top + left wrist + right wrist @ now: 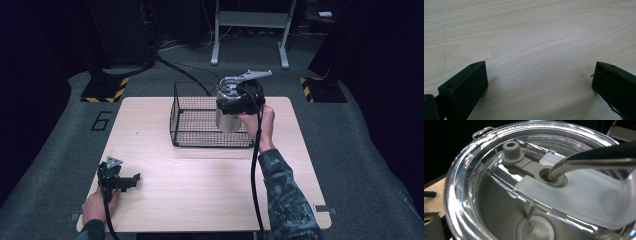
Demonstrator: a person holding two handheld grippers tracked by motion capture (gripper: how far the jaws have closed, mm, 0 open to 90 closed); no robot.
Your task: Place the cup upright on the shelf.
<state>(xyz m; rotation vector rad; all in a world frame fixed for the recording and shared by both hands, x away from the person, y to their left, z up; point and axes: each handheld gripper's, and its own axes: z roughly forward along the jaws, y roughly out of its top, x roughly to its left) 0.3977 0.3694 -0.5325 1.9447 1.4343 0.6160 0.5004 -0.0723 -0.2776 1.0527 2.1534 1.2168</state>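
Note:
A steel tumbler (228,120) with a clear lid (499,182), a grey stopper (511,151) and a metal straw (584,161) hangs over the right side of the black wire basket (197,125). My right gripper (234,106) is shut on it near the top, and the tumbler's base sits below the basket's rim line. In the right gripper view one black jaw edges in at the bottom left, beside the lid. My left gripper (131,180) rests low at the table's front left, open, with bare wood between its fingers (464,85).
The light wooden table (200,190) has free room in its middle and front. The basket stands at the back centre. Past the table, on grey floor, are stands with yellow-black bases (102,90) and a white frame (250,30).

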